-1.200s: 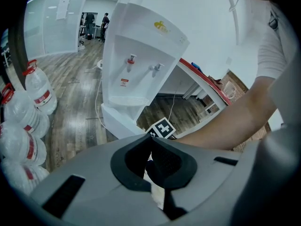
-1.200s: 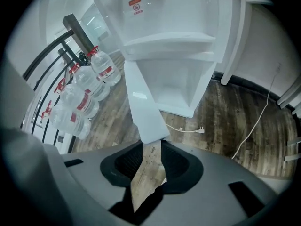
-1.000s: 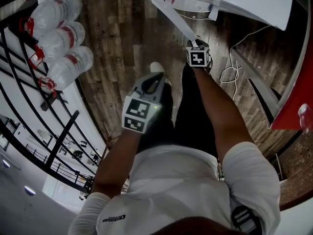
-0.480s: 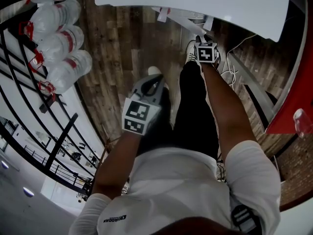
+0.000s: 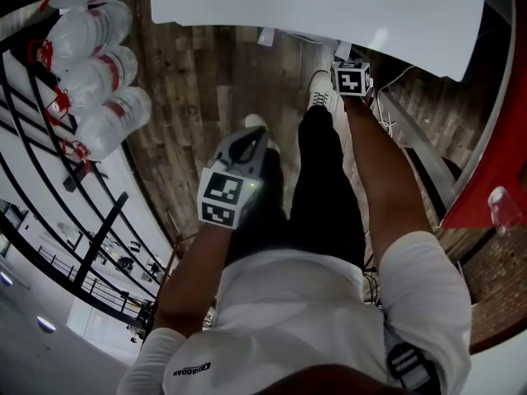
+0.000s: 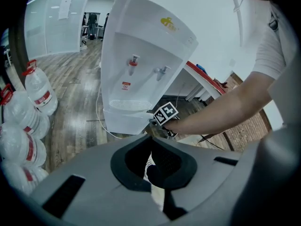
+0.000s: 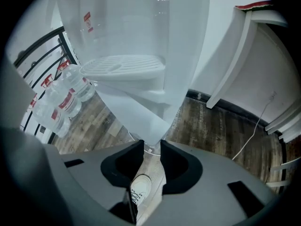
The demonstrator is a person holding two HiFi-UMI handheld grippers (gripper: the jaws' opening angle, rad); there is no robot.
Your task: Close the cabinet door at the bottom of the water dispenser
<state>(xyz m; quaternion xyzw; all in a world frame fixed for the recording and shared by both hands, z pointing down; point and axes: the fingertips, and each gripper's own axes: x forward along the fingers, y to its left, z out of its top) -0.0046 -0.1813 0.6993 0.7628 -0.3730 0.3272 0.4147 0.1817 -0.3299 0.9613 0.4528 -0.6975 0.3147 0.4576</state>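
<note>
- Wood-plank flooring runs under everything, with water bottles (image 5: 99,72) stacked at your left and the white water dispenser (image 5: 313,6) straight ahead of you.
- Your right gripper (image 7: 151,147) is down at the foot of the dispenser. Its jaws stand a narrow slot apart, and the white edge of the cabinet door (image 7: 141,119) runs into that slot at the tips. It reads as pinched on that edge.
- Your left gripper (image 6: 151,140) hangs back near your body, well apart from the dispenser, with its jaws together on nothing.
- In the head view, no door leaf sticks out past the dispenser's top, so the swing looks almost complete.
- What's left, as I judge it, is to press the door flush against the body and then let go. Neither gripper view shows the seam, so you can't confirm that the door has seated.
</note>
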